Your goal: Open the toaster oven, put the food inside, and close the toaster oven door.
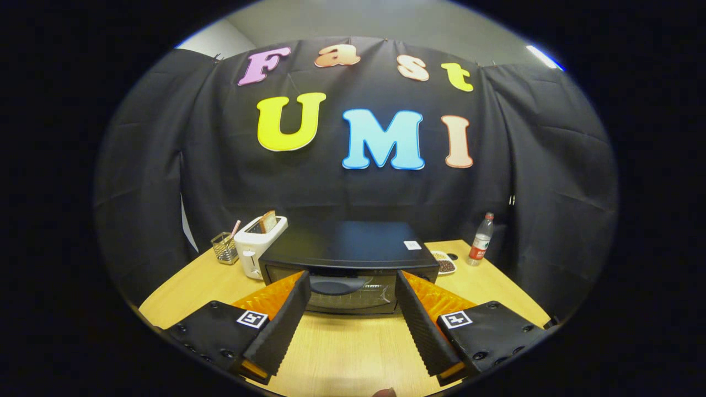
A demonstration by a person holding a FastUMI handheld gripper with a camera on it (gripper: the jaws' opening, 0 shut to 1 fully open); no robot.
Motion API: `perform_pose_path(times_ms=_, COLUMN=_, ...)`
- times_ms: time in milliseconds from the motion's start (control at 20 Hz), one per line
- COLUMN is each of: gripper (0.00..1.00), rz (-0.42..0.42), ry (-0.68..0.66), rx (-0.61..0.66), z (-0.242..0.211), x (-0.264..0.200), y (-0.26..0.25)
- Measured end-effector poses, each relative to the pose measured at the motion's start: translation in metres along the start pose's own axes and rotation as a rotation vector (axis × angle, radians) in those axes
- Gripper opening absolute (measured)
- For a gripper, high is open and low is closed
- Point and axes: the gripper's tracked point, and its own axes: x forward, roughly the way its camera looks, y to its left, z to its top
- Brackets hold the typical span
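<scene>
Table (342, 353): a light wooden top that carries everything here, with a bare stretch of it showing between the two fingers.
Toaster oven (347, 248): black and boxy, sitting in the middle of the table just ahead of the fingers; its glass door (353, 292) is shut, with a dark curved handle (336, 285) across its upper part (a small white sticker sits on the lid towards the right).
Gripper (352, 286): held low over the table and facing the oven door, its fingers spread wide with nothing between them; the tips reach close to the door's left and right edges, though I cannot tell whether they touch it.
Toaster (256, 242): white, standing just left of the oven and behind its front corner, with a slice of bread (268, 220) poking up out of a slot.
Bottle (481, 240): clear plastic with a red cap and label, upright near the table's far right edge, well apart from the oven.
Wire basket (224, 247): small, just left of the toaster, with a pale stick leaning out of it.
Plate of food (444, 263): a small dish with something brown on it, tucked beside the oven's right rear, between oven and bottle.
</scene>
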Motion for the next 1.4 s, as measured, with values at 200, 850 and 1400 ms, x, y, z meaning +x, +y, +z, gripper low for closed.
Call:
perform_pose_path(times_ms=200, gripper=0.98, rz=-0.020, ry=-0.074, rx=0.029, z=0.021, x=-0.030, y=-0.029)
perform_pose_path(times_ms=850, gripper=0.97, rz=-0.011, ry=-0.138, rx=0.022, z=0.027, x=-0.095, y=-0.063)
perform_pose_path(times_ms=1400, gripper=0.97, rz=-0.008, ry=-0.118, rx=0.029, z=0.021, x=-0.094, y=-0.067)
